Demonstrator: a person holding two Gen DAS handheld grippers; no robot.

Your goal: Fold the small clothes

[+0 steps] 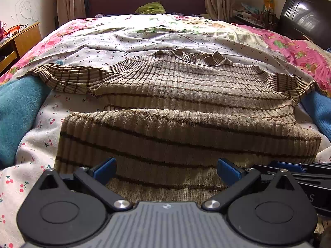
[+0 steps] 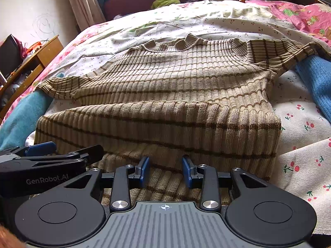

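I count one tan ribbed knit sweater with thin brown stripes (image 1: 186, 95) spread on one bed with a white cherry-print sheet (image 1: 124, 45). Two blue knit pieces (image 1: 18, 113) flank it, one per side. I hold two claws: my left claw (image 1: 166, 170) and my right claw (image 2: 165, 172).

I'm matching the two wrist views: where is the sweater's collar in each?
Left wrist: collar sits upper centre, slightly right of the middle.
Right wrist: collar sits upper centre, tilted, rising to the right.
Shared landmark: the green pillow lies beyond it by the headboard.
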